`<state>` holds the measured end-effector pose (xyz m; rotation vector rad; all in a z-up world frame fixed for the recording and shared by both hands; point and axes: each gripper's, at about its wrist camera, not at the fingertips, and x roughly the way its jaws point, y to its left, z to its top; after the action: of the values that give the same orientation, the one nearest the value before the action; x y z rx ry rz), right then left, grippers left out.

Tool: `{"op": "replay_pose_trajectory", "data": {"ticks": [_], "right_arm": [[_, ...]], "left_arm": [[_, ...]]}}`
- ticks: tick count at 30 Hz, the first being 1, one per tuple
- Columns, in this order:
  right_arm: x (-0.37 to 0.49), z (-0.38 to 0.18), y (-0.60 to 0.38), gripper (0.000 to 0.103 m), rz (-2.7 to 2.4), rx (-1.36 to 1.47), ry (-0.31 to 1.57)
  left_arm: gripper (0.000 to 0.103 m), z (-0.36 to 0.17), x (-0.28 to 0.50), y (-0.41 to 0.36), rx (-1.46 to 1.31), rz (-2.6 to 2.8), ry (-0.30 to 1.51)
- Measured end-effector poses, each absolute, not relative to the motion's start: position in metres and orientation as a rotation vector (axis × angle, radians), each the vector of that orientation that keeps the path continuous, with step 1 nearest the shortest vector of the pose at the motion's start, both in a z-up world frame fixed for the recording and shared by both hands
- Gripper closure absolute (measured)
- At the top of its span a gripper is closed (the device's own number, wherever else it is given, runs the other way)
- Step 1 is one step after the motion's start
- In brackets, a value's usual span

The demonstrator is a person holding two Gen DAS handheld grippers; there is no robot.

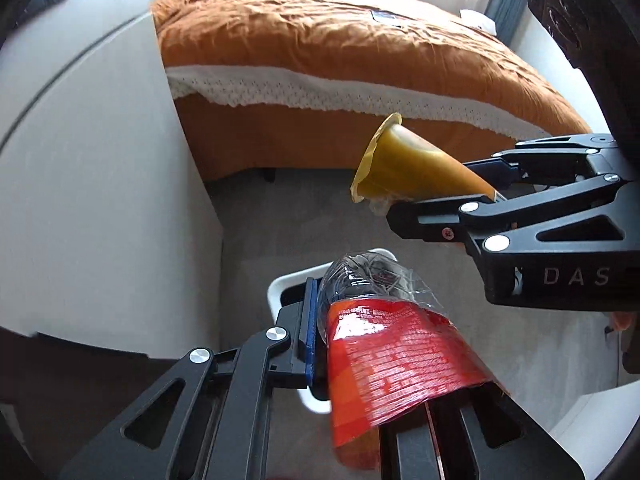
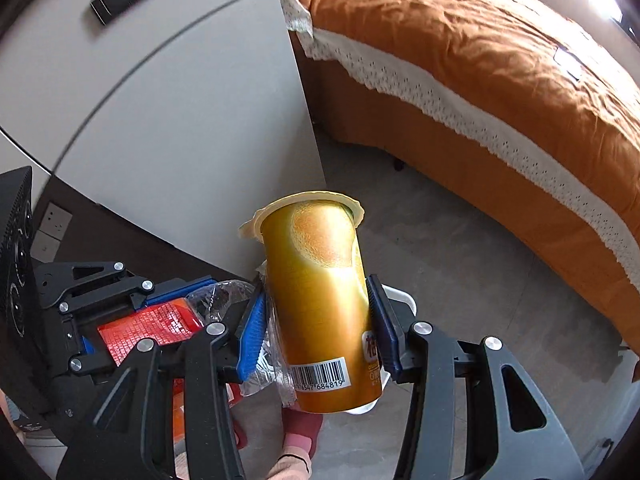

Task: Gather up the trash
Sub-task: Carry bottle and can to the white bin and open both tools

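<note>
orange cup point(image 2: 320, 304) clamped between right fingers point(image 2: 252, 336); bottle point(image 1: 384, 328) seemingly between left.

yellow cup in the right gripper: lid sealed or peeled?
Partly peeled. The yellow cup sits clamped in the right gripper, and its foil lid curls up loose at the rim. Contents: cannot tell.

1. The left wrist view looks forward and down along its own black two-finger left gripper point(image 1: 360, 340), very close to the crushed clear plastic bottle with a red label point(image 1: 384, 344) it frames.
2. The right wrist view looks forward along the right gripper point(image 2: 320, 320), close on the tall orange paper cup point(image 2: 320, 300).
3. Both views share the bed with the rust-orange cover point(image 1: 320, 48) point(image 2: 480, 60), the grey floor point(image 1: 300, 208) point(image 2: 460, 260), and each other's gripper.
</note>
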<state>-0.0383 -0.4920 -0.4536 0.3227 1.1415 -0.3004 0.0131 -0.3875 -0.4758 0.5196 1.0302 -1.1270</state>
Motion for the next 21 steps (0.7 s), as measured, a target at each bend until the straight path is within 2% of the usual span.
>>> {"op": "replay_pose_trajectory", "data": {"ticks": [1, 2, 3, 6, 9, 14, 21], "right_arm": [[-0.04, -0.47, -0.494, 0.045, -0.293, 0.336, 1.147], [-0.041, -0.483, -0.495, 0.013, -0.286, 0.351, 1.158], [-0.043, -0.501, -0.498, 0.005, -0.289, 0.366, 1.167], [-0.045, -0.541, -0.502, 0.005, -0.297, 0.362, 1.206], [-0.046, -0.556, -0.502, 0.005, -0.307, 0.355, 1.224], [-0.047, -0.54, -0.496, 0.005, -0.303, 0.369, 1.204], [-0.046, -0.479, -0.488, 0.005, -0.286, 0.371, 1.165]], "left_arm": [[0.047, -0.489, 0.012, -0.388, 0.513, -1.142, 1.059], [0.003, -0.502, 0.012, -0.39, 0.508, -1.141, 1.074], [0.005, -0.516, 0.011, -0.391, 0.502, -1.133, 1.064], [0.005, -0.546, 0.001, -0.393, 0.556, -1.116, 1.064], [0.005, -0.555, -0.005, -0.391, 0.563, -1.108, 1.068], [0.005, -0.54, -0.01, -0.389, 0.59, -1.1, 1.047], [0.005, -0.474, -0.003, -0.382, 0.559, -1.063, 1.005]]}}
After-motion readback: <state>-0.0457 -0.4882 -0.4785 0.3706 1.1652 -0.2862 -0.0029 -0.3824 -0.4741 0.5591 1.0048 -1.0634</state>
